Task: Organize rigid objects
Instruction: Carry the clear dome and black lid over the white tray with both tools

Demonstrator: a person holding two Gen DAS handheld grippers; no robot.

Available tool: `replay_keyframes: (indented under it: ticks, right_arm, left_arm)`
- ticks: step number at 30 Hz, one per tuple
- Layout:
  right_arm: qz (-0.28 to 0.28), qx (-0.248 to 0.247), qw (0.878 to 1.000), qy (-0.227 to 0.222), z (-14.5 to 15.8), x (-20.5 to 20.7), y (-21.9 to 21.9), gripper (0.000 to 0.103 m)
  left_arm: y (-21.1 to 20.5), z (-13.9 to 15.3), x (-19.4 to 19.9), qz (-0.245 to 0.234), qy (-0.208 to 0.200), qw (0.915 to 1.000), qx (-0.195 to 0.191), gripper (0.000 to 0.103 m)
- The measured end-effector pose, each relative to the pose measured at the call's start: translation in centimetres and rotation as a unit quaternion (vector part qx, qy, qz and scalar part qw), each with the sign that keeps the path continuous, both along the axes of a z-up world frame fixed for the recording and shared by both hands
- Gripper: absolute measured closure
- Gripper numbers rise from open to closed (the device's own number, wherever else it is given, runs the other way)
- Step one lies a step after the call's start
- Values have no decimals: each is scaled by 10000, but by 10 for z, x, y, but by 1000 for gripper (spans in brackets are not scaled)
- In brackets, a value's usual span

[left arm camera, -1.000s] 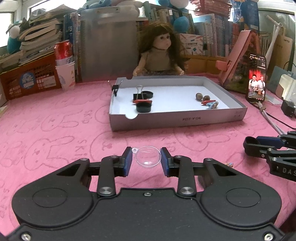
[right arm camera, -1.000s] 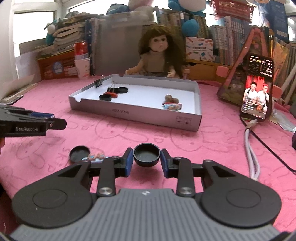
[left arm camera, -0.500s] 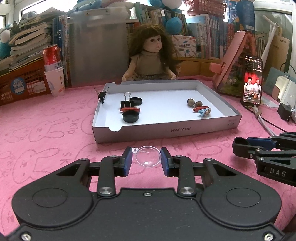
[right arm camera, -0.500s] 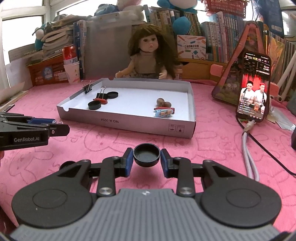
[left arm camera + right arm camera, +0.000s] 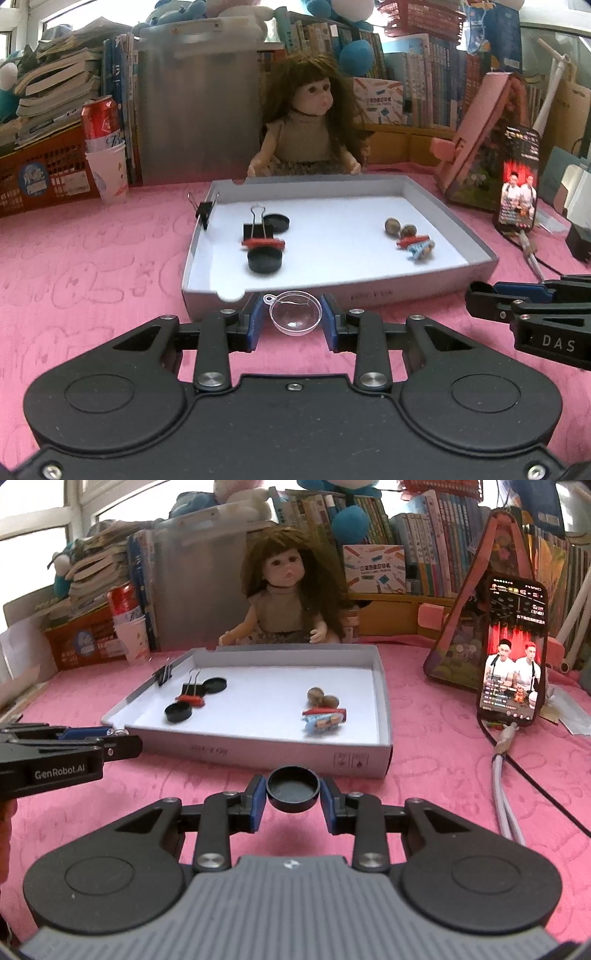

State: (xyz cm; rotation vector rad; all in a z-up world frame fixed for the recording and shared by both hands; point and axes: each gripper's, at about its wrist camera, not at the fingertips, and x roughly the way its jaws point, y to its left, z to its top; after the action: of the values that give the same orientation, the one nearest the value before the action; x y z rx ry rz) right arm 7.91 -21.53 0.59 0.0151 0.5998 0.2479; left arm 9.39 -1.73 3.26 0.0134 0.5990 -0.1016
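Grippers now nearer the tray (image 5: 476, 254) than a moment earlier: left gripper (image 5: 294, 319) jaws clamp a clear dome (image 5: 294, 312), right gripper (image 5: 293, 792) jaws clamp a black cap (image 5: 293, 788), both just short of its front wall; release inside likely follows.

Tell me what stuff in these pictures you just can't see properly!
- Print on the tray's front wall: blurred in both views.
- Small colourful toy in the tray: too smeared to identify.
- Person: only a sliver of a hand, cut by the right view's edge.
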Motion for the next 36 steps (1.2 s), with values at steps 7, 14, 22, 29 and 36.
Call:
replay_keyframes:
  ticks: [7,14,22,29,36]
  right_arm:
    - [-159,259,9994,159,12,38,-6,66]
    - [-295,258,9979,522,12,78,-5,66]
    - [-379,81,9943,993,-4,106,-4,66]
    - [-359,-70,9937,1058,-9,113,0,66]
    - [-411,-80,9938,1035,-11,117,1,66]
  left_arm:
    - [-1,9,40,55,28,10000,-32,72]
    - [-5,1,73,101,281,9996,5,72]
    - [-6,-16,92,136,636,9979,13,72]
    - [-7,-25,103,218,701,9972,134,72]
    - [-8,-29,110,273,659,9973,197,72]
